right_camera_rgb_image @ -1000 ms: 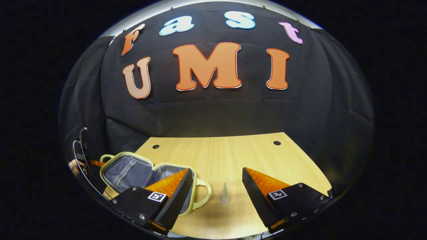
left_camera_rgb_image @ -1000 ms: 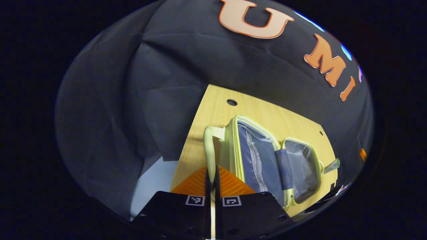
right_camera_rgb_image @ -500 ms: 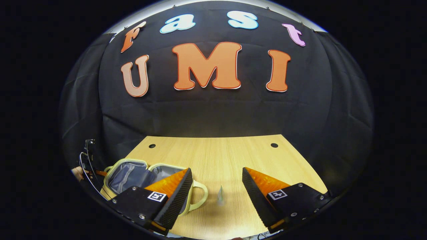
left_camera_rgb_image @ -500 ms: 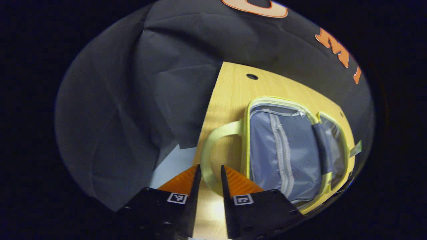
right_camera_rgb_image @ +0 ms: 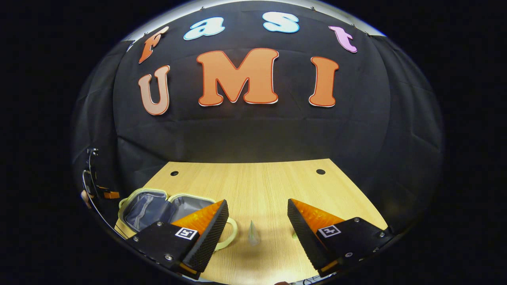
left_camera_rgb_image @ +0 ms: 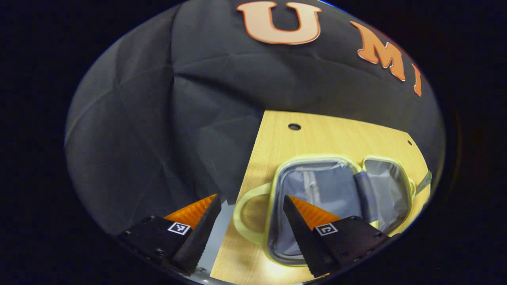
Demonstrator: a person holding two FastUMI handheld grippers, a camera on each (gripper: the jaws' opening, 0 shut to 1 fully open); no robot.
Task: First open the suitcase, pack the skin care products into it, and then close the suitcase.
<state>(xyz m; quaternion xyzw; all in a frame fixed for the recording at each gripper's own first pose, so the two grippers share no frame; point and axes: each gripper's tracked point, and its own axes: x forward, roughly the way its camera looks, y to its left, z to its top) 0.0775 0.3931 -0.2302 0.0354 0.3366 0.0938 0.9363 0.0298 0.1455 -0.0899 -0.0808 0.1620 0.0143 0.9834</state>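
The pale yellow-green suitcase [left_camera_rgb_image: 328,190] lies open and flat on the wooden table [left_camera_rgb_image: 324,138], both grey-blue lined halves facing up and bare. Its looped handle [left_camera_rgb_image: 242,215] rests on the table between the fingers of my left gripper [left_camera_rgb_image: 251,196], which is open and touches nothing. In the right gripper view the same suitcase [right_camera_rgb_image: 152,206] sits at the lower left. A small pale skin care tube [right_camera_rgb_image: 252,236] lies on the table below my open right gripper [right_camera_rgb_image: 258,202], between its fingers and apart from them. A tube end [left_camera_rgb_image: 424,181] pokes out past the case's right side.
The table [right_camera_rgb_image: 253,182] has small round holes [right_camera_rgb_image: 320,171] near its back corners. Its left edge [left_camera_rgb_image: 253,158] runs close to the case's handle. The other gripper and a hand [right_camera_rgb_image: 85,196] show at the far left. Black cloth walls close behind the table.
My left gripper was shut on the suitcase handle; it has opened wide and let the handle drop flat. The open case has settled on the table. The right gripper has barely shifted.
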